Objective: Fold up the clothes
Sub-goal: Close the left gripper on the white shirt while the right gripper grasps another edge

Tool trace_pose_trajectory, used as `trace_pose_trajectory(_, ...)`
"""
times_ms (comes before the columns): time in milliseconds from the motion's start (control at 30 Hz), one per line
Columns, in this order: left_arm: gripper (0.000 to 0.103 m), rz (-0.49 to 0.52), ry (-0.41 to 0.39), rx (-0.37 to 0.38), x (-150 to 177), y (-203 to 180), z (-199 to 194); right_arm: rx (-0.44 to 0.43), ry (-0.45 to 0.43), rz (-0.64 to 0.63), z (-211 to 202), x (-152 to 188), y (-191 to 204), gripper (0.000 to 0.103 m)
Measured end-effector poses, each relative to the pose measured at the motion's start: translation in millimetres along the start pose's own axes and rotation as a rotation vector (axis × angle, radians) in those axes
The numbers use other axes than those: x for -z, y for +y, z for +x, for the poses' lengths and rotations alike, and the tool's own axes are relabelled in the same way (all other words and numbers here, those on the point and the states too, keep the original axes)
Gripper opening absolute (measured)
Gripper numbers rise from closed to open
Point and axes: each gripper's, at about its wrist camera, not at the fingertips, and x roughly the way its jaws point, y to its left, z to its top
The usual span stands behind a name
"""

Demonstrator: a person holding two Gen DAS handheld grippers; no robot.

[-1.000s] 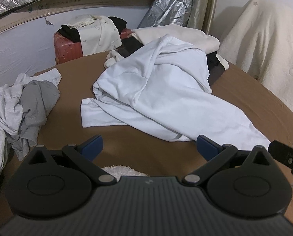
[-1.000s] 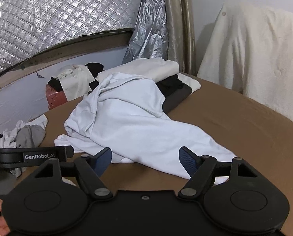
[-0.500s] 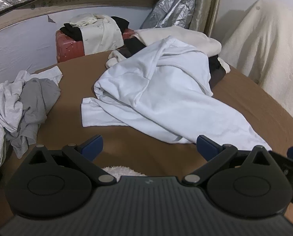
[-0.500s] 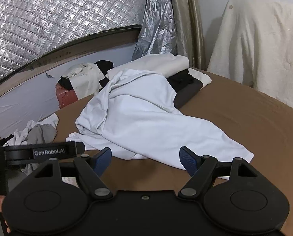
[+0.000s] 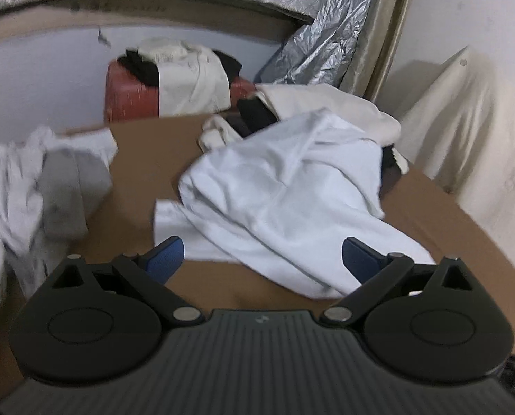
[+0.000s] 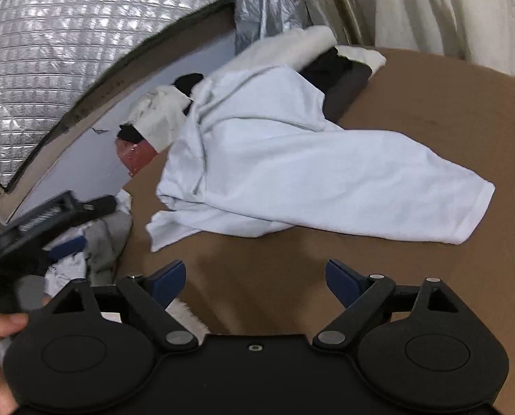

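White shirt crumpled on brown table; red suitcase under clothes

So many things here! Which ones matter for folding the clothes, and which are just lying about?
For the job:
- white shirt, crumpled on the brown table
- left gripper and right gripper, both open, holding nothing

Just lying about:
- grey and white heap
- red suitcase
- silver quilted sheet

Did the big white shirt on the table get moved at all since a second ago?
No. The white shirt lies crumpled as before, its top resting against the dark clothes pile. Only the cameras shifted. The right gripper has just opened wider, with nothing between its fingers.
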Motion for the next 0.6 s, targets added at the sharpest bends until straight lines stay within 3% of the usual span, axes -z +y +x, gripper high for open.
trace_pose_trajectory(100, 0.091, 0.030, 0.007, -0.008, -16, 9, 17, -0.020, 0.017, -0.011, 24, -12, -13, 0.091)
trace_pose_trajectory(200, 0.088, 0.052, 0.031, 0.069, -31, 23, 40, -0.088, 0.074, 0.028, 48, -27, -41, 0.091)
trace_pose_trajectory(267, 0.083, 0.102, 0.074, 0.078, -37, 30, 65, -0.066, 0.098, 0.015, 58, -35, -60, 0.091)
trace_pose_trajectory(333, 0.071, 0.164, 0.081, 0.052, -40, 35, 85, -0.043, 0.121, 0.001, 69, -44, -80, 0.091)
trace_pose_trajectory(467, 0.071, 0.255, 0.095, 0.027, -42, 45, 125, 0.013, 0.116, -0.055, 81, -52, -110, 0.091)
trace_pose_trajectory(600, 0.071, 0.262, 0.133, 0.059, -36, 48, 149, 0.057, 0.111, -0.198, 90, -44, -115, 0.091)
